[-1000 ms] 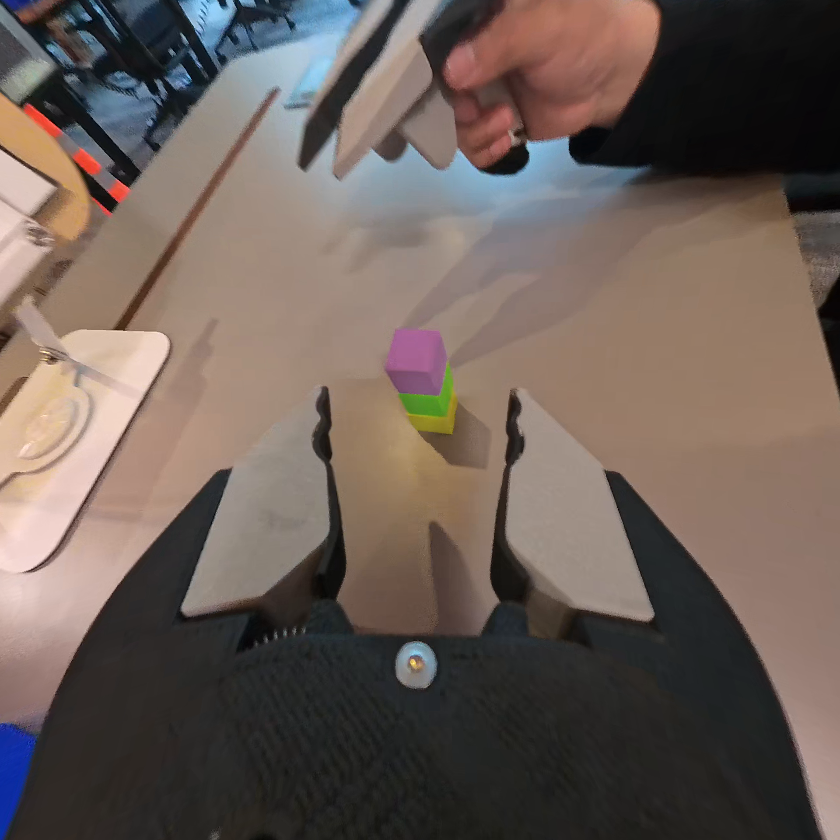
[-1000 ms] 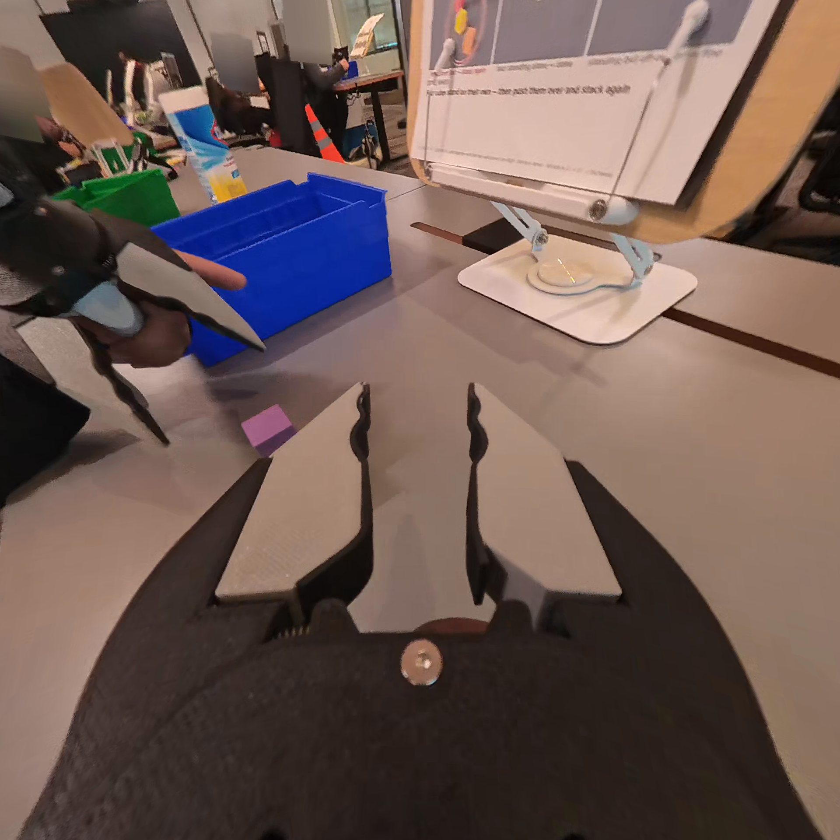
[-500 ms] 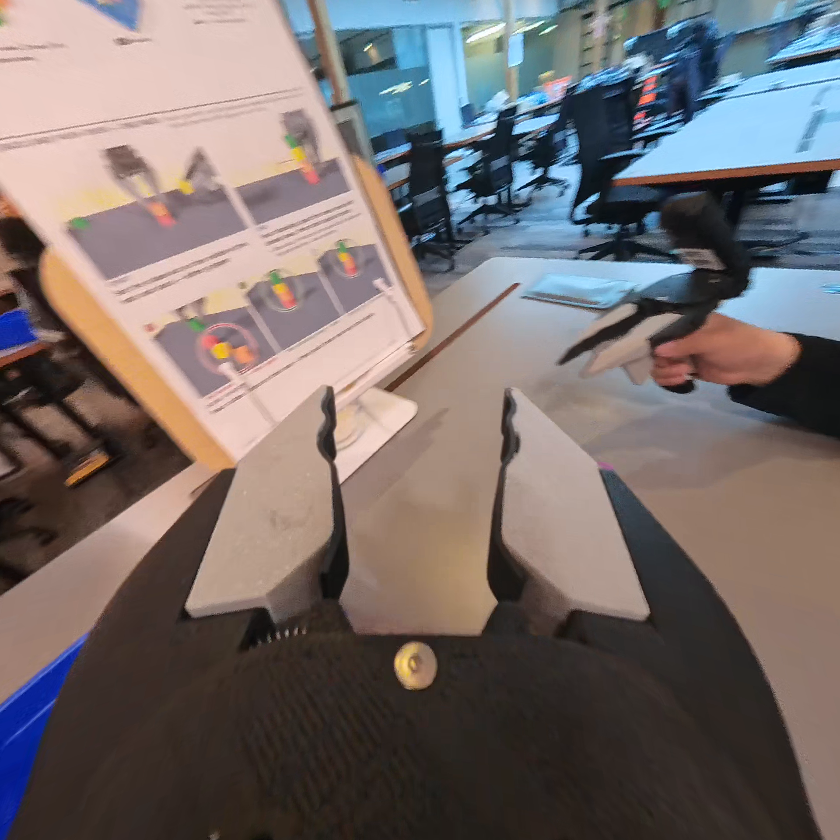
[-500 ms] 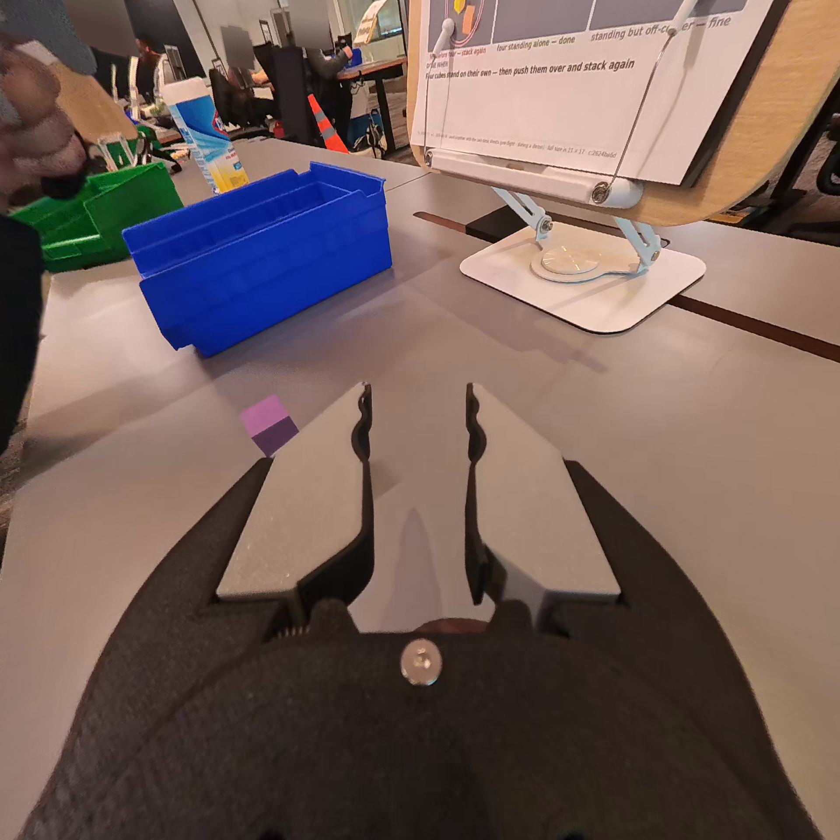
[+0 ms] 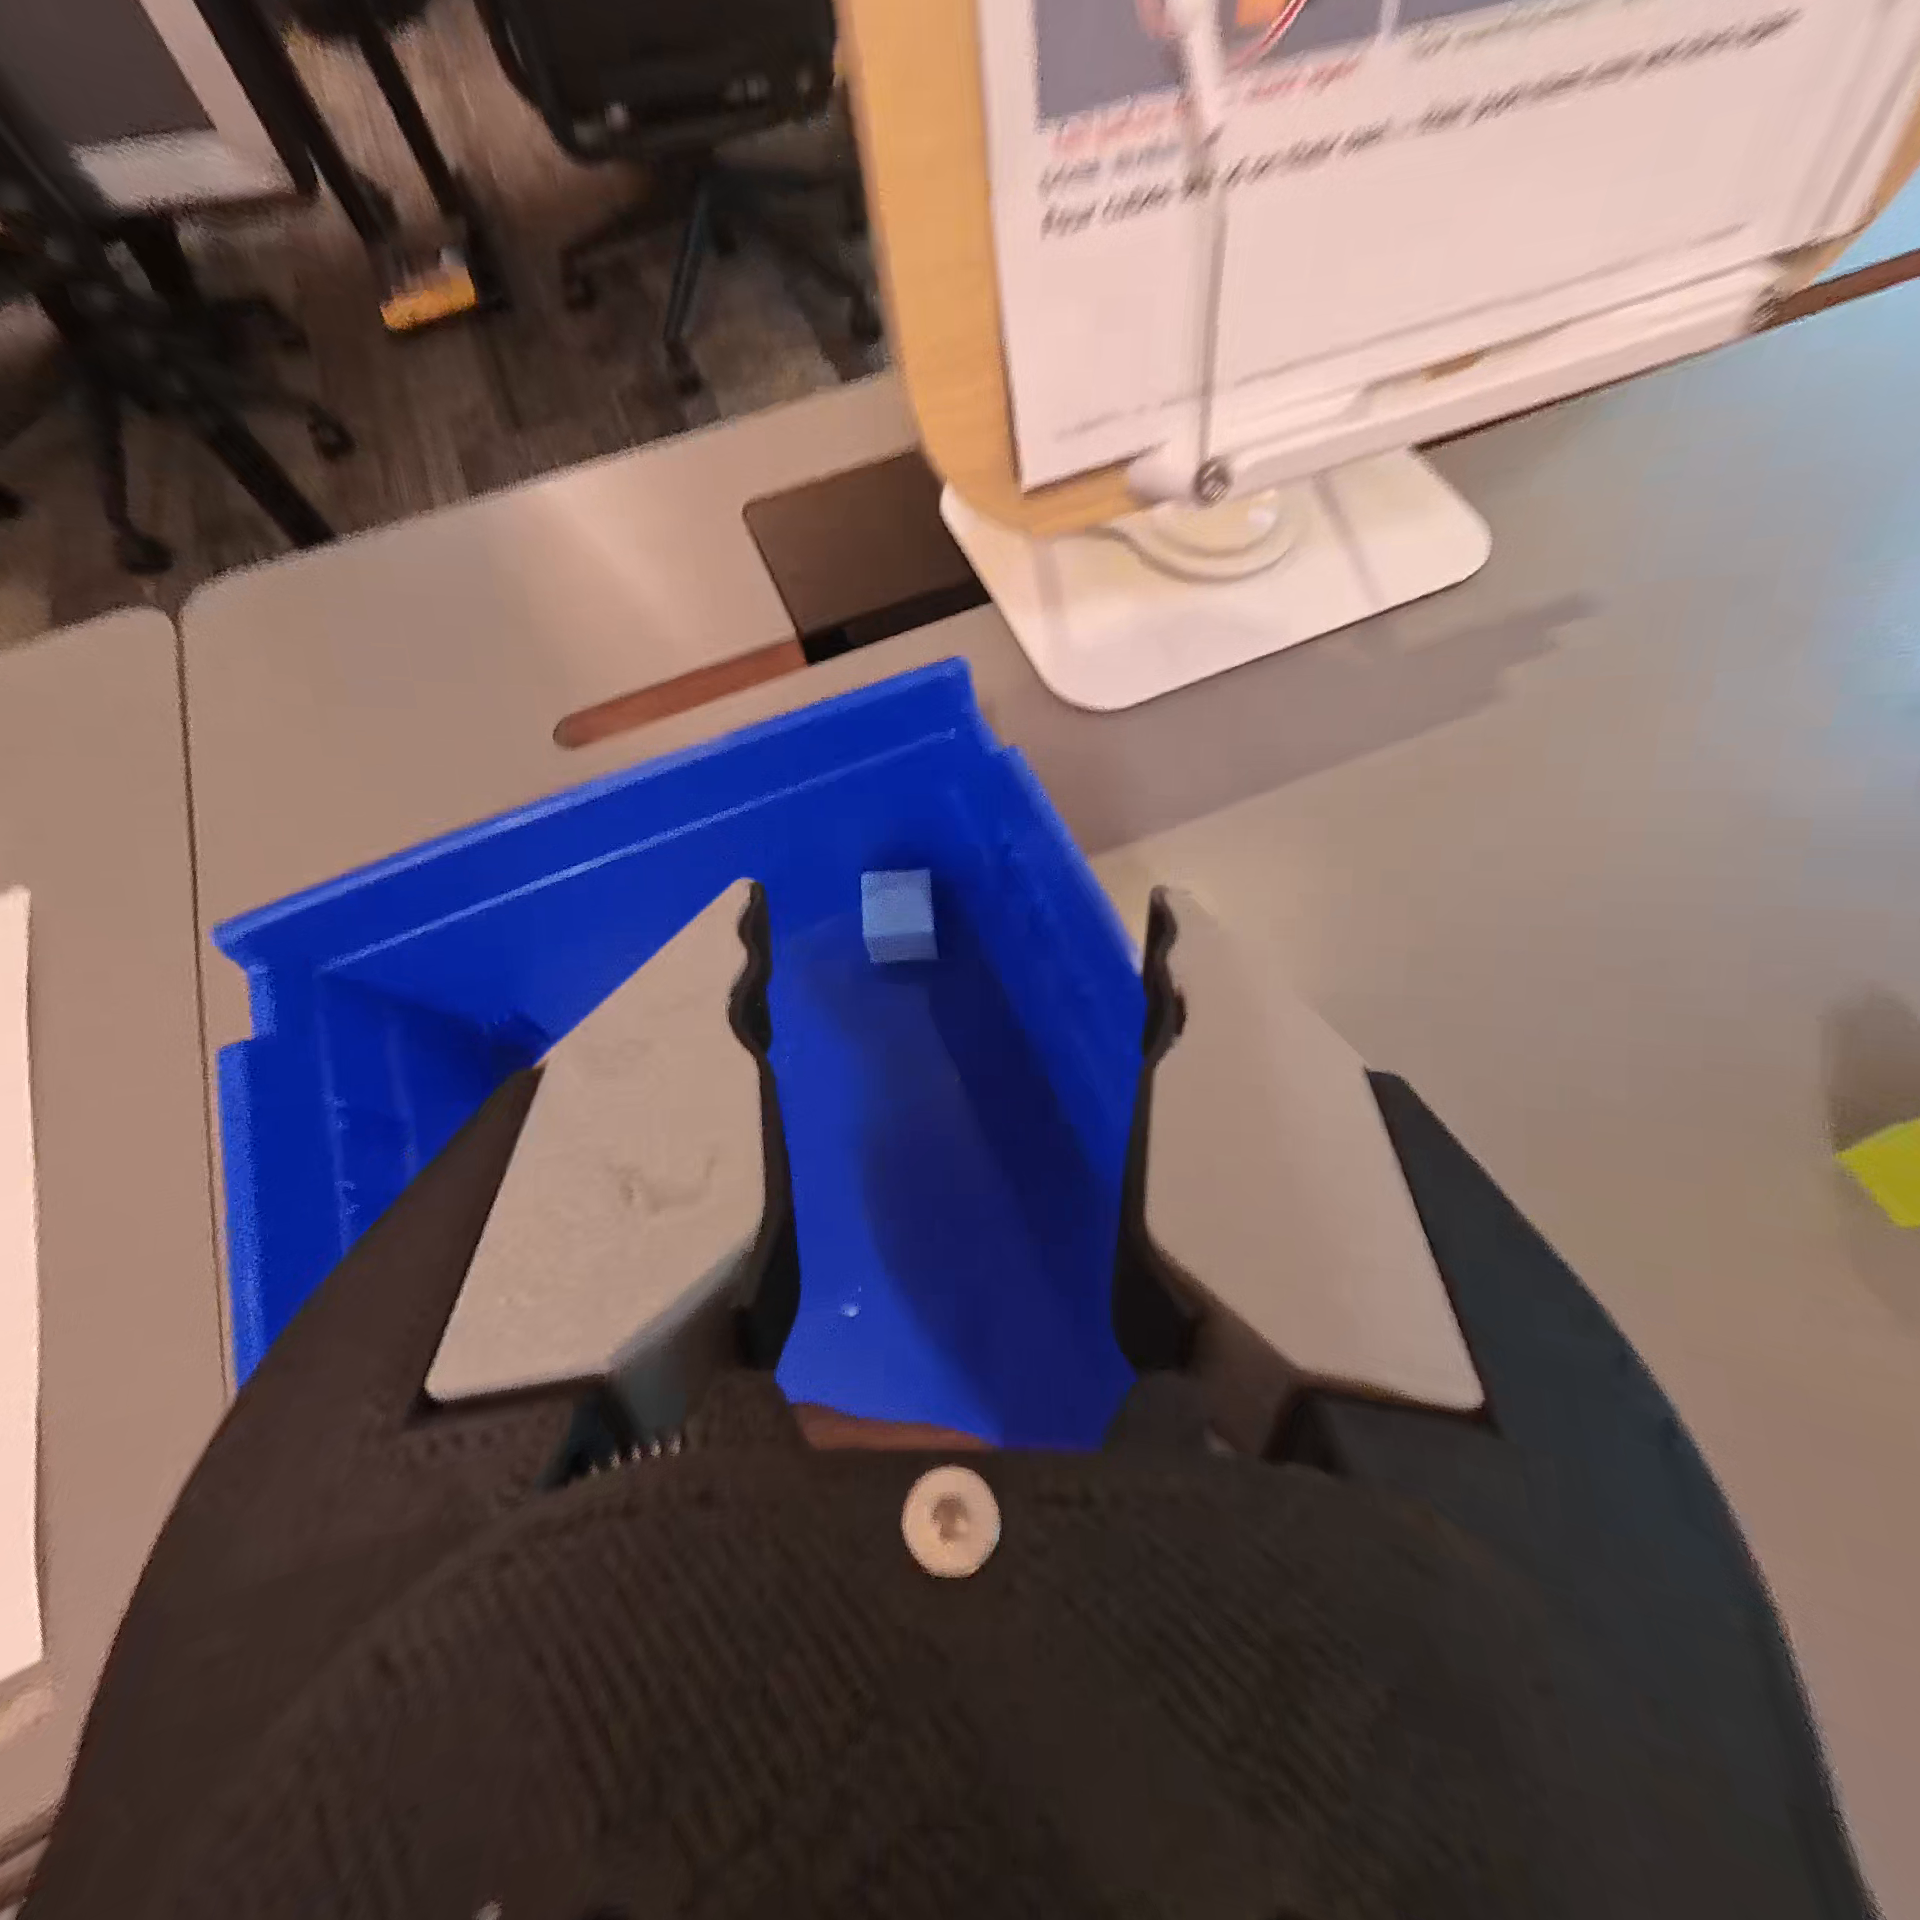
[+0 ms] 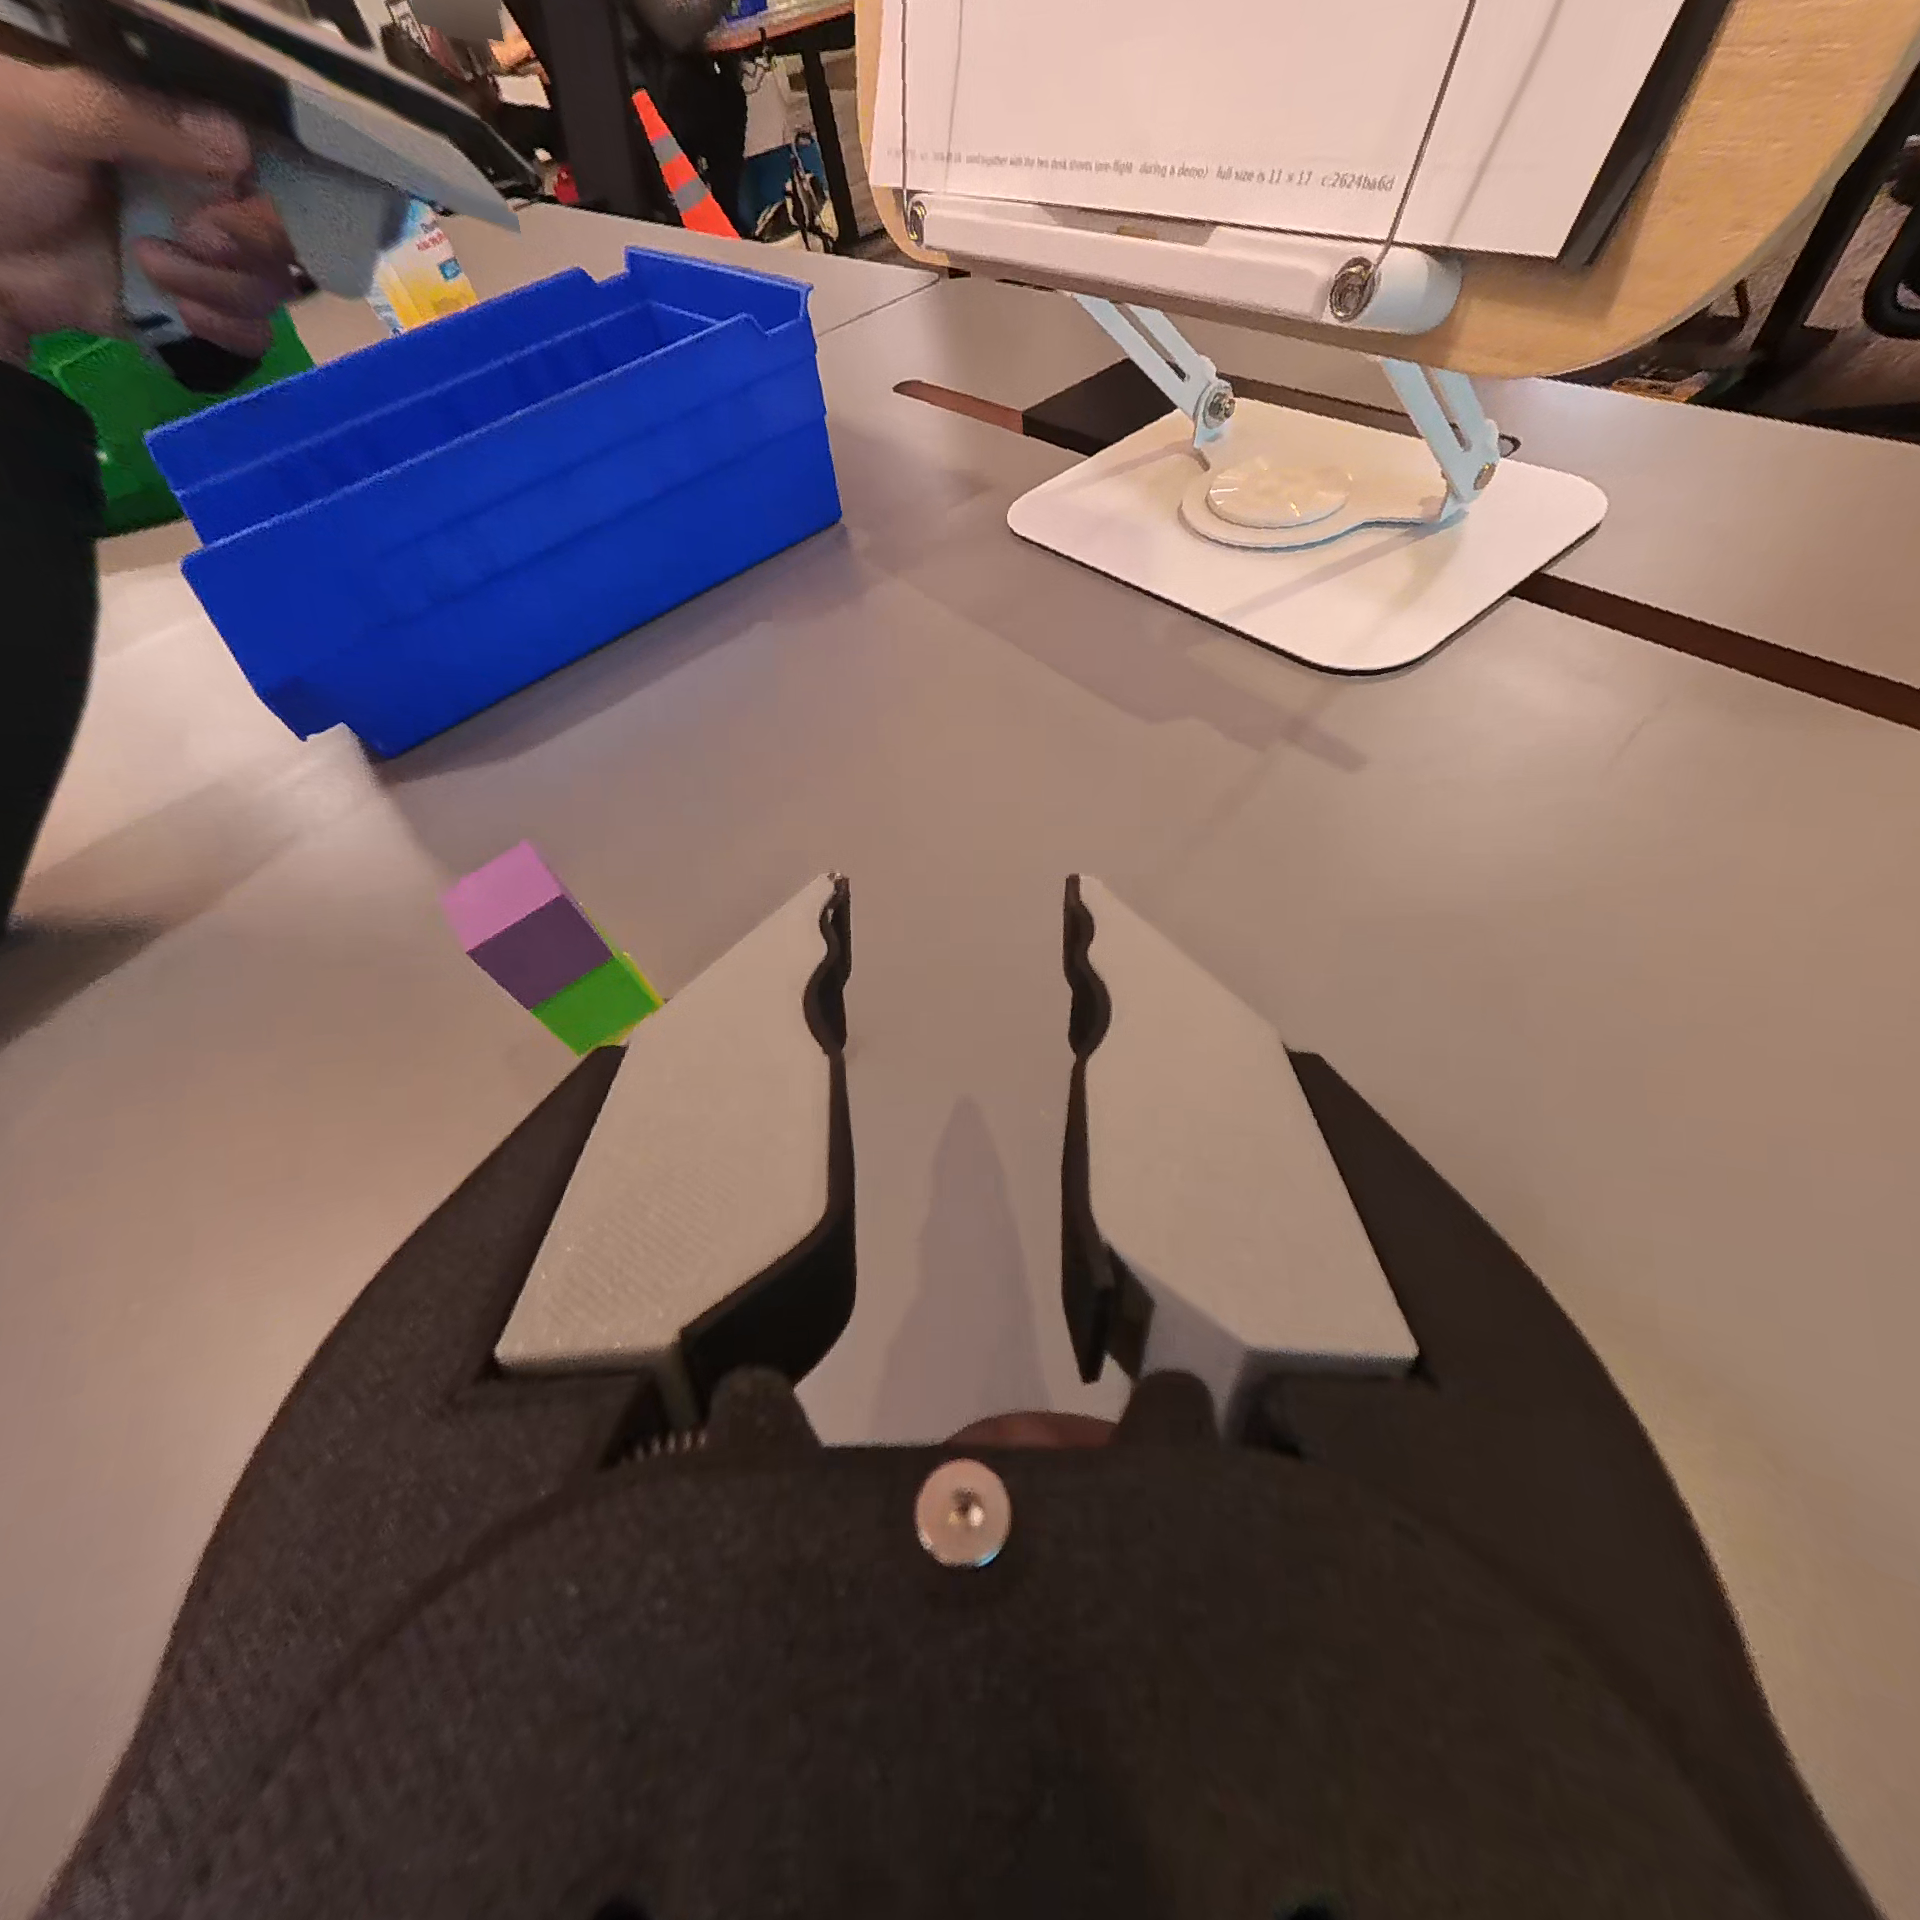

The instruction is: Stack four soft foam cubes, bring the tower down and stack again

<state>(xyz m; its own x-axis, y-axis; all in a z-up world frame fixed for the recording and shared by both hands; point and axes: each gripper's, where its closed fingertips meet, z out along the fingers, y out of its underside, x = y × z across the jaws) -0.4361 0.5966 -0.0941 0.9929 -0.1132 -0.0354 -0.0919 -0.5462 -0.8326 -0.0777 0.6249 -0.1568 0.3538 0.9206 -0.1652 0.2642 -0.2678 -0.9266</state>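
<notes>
My left gripper (image 5: 956, 914) is open and empty, held above the blue bin (image 5: 582, 883). A light blue foam cube (image 5: 899, 916) lies on the bin's floor near its far right corner, beyond my fingertips. A yellow cube's edge (image 5: 1886, 1184) shows at the right border. In the right wrist view a tower stands on the table: a purple cube (image 6: 525, 925) on a green cube (image 6: 594, 1003); its base is hidden behind my left finger. My right gripper (image 6: 951, 894) is open and empty, just right of the tower. The left gripper (image 6: 395, 156) also shows at the top left, over the blue bin (image 6: 520, 520).
A white stand (image 6: 1309, 540) with an instruction board stands at the back right of the grey table (image 6: 1039, 748). A green bin (image 6: 94, 384) and a bottle (image 6: 421, 275) sit behind the blue bin. Office chairs (image 5: 644, 114) stand beyond the table's edge. The tips of one gripper are about 35 centimeters away from the tips of the other. To the purple cube (image 6: 525, 925): right tips about 9 centimeters, left tips about 30 centimeters.
My left gripper swung away from the tower, past the board, to above the blue bin, and stayed open. My right gripper shifted a little, so more of the tower shows.
</notes>
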